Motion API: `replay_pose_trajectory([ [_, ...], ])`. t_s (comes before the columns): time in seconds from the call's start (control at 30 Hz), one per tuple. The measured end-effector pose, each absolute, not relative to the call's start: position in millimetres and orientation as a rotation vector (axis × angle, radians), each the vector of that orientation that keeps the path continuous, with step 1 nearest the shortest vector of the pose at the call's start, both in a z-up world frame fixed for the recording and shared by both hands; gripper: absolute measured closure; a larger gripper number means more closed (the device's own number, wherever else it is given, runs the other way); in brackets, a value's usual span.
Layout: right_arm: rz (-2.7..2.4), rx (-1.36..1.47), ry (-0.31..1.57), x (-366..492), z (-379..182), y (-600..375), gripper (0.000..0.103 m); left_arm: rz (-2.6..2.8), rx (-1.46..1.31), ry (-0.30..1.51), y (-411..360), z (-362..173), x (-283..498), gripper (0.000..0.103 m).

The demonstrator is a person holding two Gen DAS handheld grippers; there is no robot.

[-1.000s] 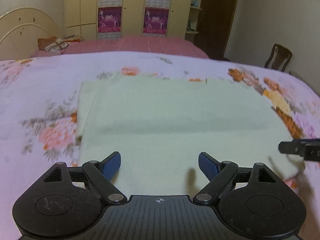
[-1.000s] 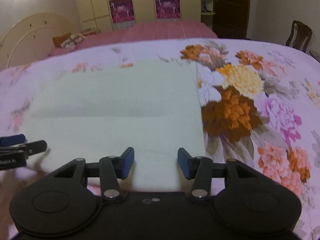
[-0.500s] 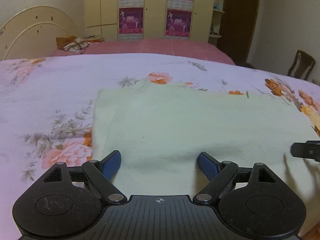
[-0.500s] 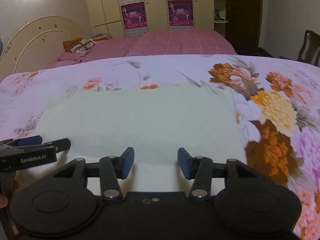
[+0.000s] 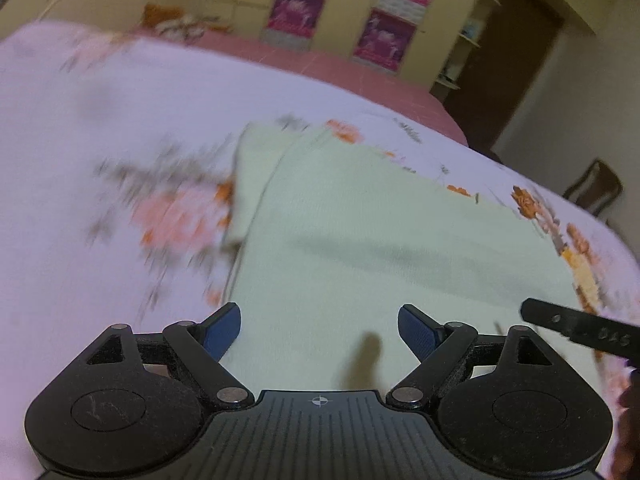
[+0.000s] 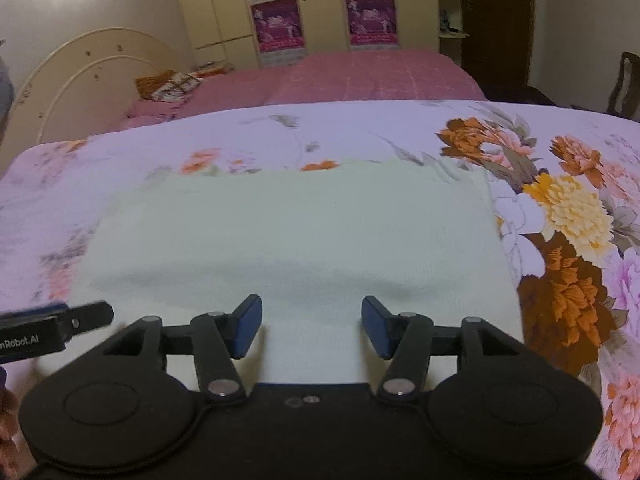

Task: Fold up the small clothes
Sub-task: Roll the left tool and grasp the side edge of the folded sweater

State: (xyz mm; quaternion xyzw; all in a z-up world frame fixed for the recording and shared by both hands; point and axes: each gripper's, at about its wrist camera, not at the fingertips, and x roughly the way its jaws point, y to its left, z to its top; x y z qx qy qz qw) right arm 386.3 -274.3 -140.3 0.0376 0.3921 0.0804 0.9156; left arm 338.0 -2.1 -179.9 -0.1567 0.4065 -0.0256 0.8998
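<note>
A pale green folded garment lies flat on the floral bedsheet; it also shows in the right wrist view. A lower layer sticks out at its left edge. My left gripper is open and empty over the garment's near left part. My right gripper is open and empty over its near edge. The right gripper's tip shows at the right of the left view; the left gripper's tip shows at the left of the right view.
A second bed with a pink cover and a cream headboard stands behind. Cream wardrobes with purple posters line the back wall. A wooden chair stands at the right.
The left gripper has tilted and swung left; its view is blurred and rotated. The right gripper has backed a little towards the near edge. The garment has not moved.
</note>
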Motion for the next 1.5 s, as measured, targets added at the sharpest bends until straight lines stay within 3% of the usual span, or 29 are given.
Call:
replay_pose_trajectory([
  [0.07,0.173,0.063,0.814,381.7,-141.9,-269.0,0.047,-0.032,-0.354,0.845,1.7,-182.4,323.8,0.004],
  [0.43,0.200,0.076,0.823,357.2,-142.5,-255.1,0.046,-0.008,-0.603,0.814,17.6,-204.2,287.9,0.004],
  [0.87,0.203,0.110,0.809,375.0,-151.9,-253.5,0.046,-0.021,-0.830,0.646,13.6,-228.2,357.1,0.004],
  [0.93,0.205,0.116,0.800,381.2,-151.8,-252.8,0.046,-0.005,-0.847,0.630,13.8,-230.4,367.5,0.011],
  [1.0,0.206,0.117,0.788,387.8,-151.0,-251.3,0.046,0.008,-0.867,0.623,15.5,-236.1,378.0,0.026],
  [1.07,0.210,0.118,0.778,395.8,-150.2,-249.3,0.046,0.014,-0.877,0.611,18.4,-240.0,383.3,0.027],
  [1.13,0.213,0.113,0.771,404.1,-149.9,-246.6,0.046,0.020,-0.870,0.606,17.3,-241.3,388.5,0.036],
  [1.2,0.213,0.100,0.766,409.9,-150.1,-243.6,0.046,0.030,-0.883,0.630,19.7,-245.9,394.2,0.071],
  [1.27,0.209,0.075,0.756,414.1,-150.4,-240.8,0.046,0.040,-0.911,0.645,24.3,-252.5,399.6,0.078],
  [1.33,0.195,0.047,0.750,416.4,-152.2,-238.3,0.046,0.032,-0.898,0.650,24.3,-251.7,404.4,0.079],
  [1.37,0.191,0.037,0.752,417.3,-153.9,-237.7,0.046,0.025,-0.891,0.650,23.3,-250.3,407.0,0.085],
  [1.5,0.175,-0.046,0.790,420.3,-170.2,-231.1,0.045,-0.002,-0.853,0.641,19.3,-241.0,414.1,0.085],
])
